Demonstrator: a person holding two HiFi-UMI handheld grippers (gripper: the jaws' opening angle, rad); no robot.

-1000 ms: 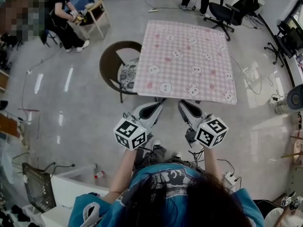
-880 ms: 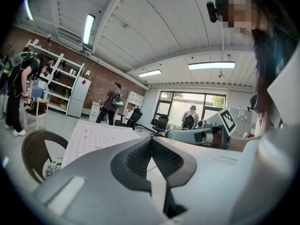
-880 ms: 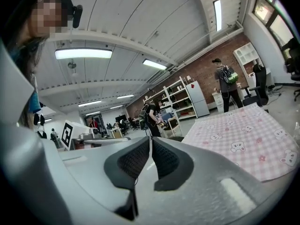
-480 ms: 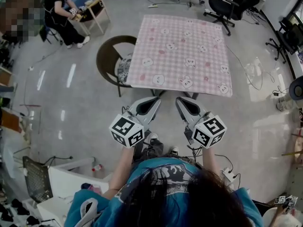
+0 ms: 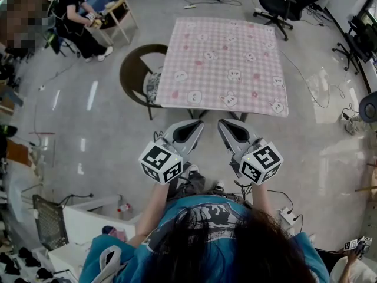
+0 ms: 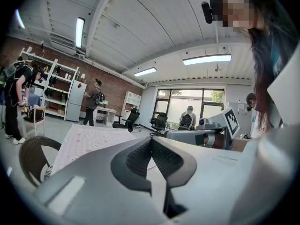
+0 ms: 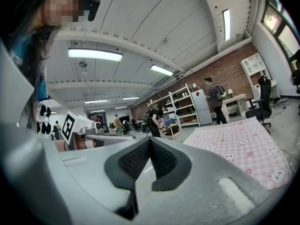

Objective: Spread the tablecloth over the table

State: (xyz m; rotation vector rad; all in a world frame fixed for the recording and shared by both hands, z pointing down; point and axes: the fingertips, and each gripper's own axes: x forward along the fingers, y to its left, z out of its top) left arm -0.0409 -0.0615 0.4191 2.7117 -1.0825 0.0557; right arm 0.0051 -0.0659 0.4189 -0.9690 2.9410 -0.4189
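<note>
Left gripper (image 5: 191, 130) and right gripper (image 5: 228, 128): jaws pressed together on both, with nothing between the pads. Both gripper views confirm they are empty.

The tablecloth (image 5: 224, 63), pink check with little animal prints, lies flat and square over the table and reaches all four corners. No big folds or bunching are visible. The table is almost fully covered; dark bits under the near edge look like legs (image 5: 196, 114), but it is too shadowed to be sure.

What changed: a second ago the gripper tips sat right at the cloth's near edge. Now a strip of bare floor (image 5: 118, 134) shows between the tips and that edge. The grippers have backed off and sit side by side, both pointing at the table. The cloth lies the same as before; it only shifts in the head view with the camera.

Reading: the spread looks done, the cloth is released, and this is the step-away. At most a small hem tweak is left.

Around the table:
- A brown round chair (image 5: 136, 69) sits just beside the cloth's left edge.
- A black office chair (image 5: 288, 7) stands beyond the far right corner.
- A person (image 5: 76, 16) is well apart at far left.
</note>
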